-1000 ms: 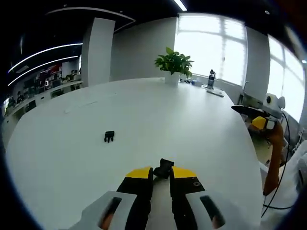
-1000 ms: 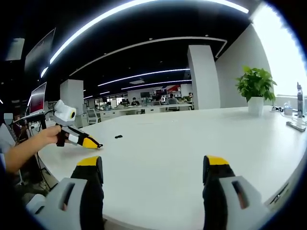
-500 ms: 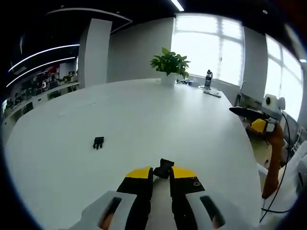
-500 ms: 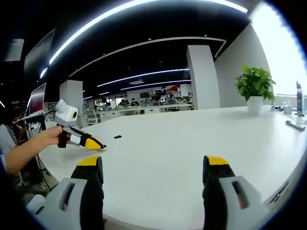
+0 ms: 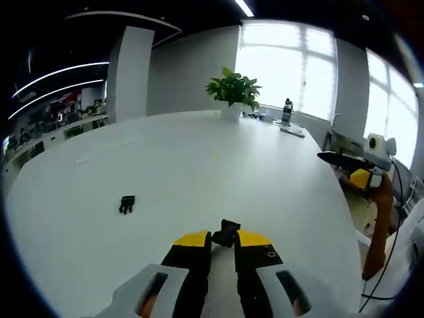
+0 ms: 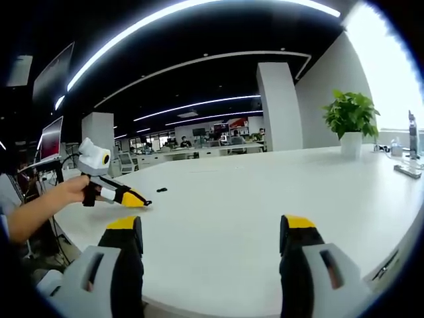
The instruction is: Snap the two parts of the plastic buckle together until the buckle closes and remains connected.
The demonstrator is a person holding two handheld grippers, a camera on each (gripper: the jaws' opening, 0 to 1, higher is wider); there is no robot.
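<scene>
One black buckle part [image 5: 228, 233] sticks out between the yellow-tipped jaws of my left gripper [image 5: 222, 241], which is shut on it just above the white table [image 5: 199, 159]. The other black buckle part [image 5: 126, 204] lies loose on the table, ahead and to the left; it is the small dark speck [image 6: 162, 190] in the right gripper view. My right gripper [image 6: 211, 232] hovers over the table's near edge, open wide, nothing between its jaws. The left gripper [image 6: 118, 195] shows there at far left, held by a hand.
A potted plant [image 5: 231, 91] stands at the table's far side, with a dark bottle [image 5: 287, 110] and flat items beside it. The right gripper [image 5: 358, 169] and a person's arm sit past the table's right edge. Office desks line the background.
The left gripper view has swung right, so the loose buckle part sits further left and lower. In the right gripper view the left gripper has edged forward over the table. Both grips are unchanged.
</scene>
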